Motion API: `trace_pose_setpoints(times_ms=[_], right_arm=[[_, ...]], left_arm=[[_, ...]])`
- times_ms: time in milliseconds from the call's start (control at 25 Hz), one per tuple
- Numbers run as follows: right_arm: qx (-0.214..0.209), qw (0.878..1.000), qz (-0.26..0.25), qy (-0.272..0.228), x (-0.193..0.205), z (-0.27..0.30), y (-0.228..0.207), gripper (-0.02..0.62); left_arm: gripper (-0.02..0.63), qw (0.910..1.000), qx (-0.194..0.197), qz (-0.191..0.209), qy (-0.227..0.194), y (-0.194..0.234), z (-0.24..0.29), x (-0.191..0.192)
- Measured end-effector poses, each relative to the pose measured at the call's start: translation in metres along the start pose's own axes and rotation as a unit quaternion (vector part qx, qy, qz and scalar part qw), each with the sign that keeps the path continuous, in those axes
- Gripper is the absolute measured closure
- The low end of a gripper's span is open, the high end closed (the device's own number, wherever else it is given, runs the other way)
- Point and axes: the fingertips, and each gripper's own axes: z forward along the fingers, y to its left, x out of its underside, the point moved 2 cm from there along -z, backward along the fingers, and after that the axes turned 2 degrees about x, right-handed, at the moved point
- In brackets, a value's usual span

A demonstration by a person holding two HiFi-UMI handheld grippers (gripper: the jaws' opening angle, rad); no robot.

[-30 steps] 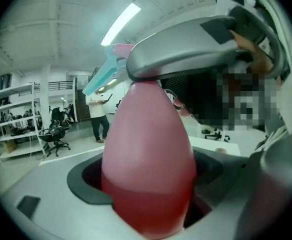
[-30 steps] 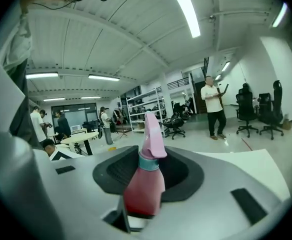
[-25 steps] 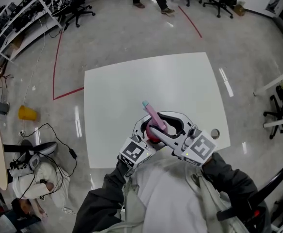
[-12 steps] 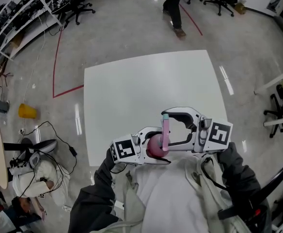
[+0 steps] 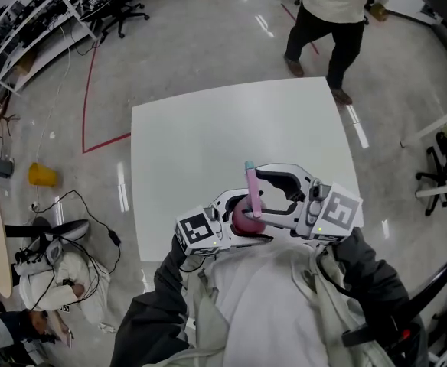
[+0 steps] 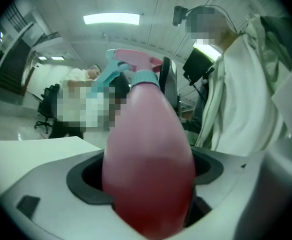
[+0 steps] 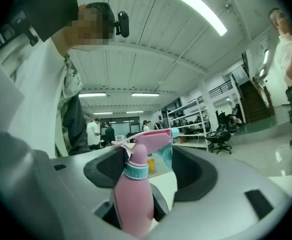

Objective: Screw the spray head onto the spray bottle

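**A:** Closest to your chest, your left gripper is clenching the round pink belly of the spray bottle. Its pads are pressing on both sides. You are holding the bottle upright in the air over the near part of the white table.

**B:** Your right gripper is facing it from the other side. Its jaws have just been closing, but they are standing wide apart and gripping nothing. The bottle's neck and the spray head are rising between them (the neck is leaning nearer one pad, though I cannot tell whether it is touching).

**A:** The spray head is sitting on the neck, just above the teal collar. Its teal-tipped nozzle is pointing away from you across the table.

**B:** Farther out, past the table's far right corner, a person in a pale top and dark trousers is stepping across the grey floor. Office chairs are standing well beyond the table on your left.
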Motion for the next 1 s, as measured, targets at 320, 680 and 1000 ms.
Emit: trace_pose_setpoints(times_ms=[320, 680, 1000], right_arm=[[-0.018, 0.999, 0.013, -0.031, -0.004, -0.003, 0.001, 0.382], [-0.104, 0.993, 0.057, -0.02, -0.01, -0.003, 0.012, 0.252], [-0.035, 0.999, 0.016, -0.025, -0.012, 0.001, 0.001, 0.306]], left_arm=[[0.153, 0.9955, 0.08, -0.04, -0.033, -0.013, -0.001, -0.012], [0.153, 0.9849, 0.173, -0.006, 0.013, -0.044, -0.002, -0.016], [0.153, 0.9917, 0.125, -0.026, -0.016, -0.023, -0.003, -0.016]])
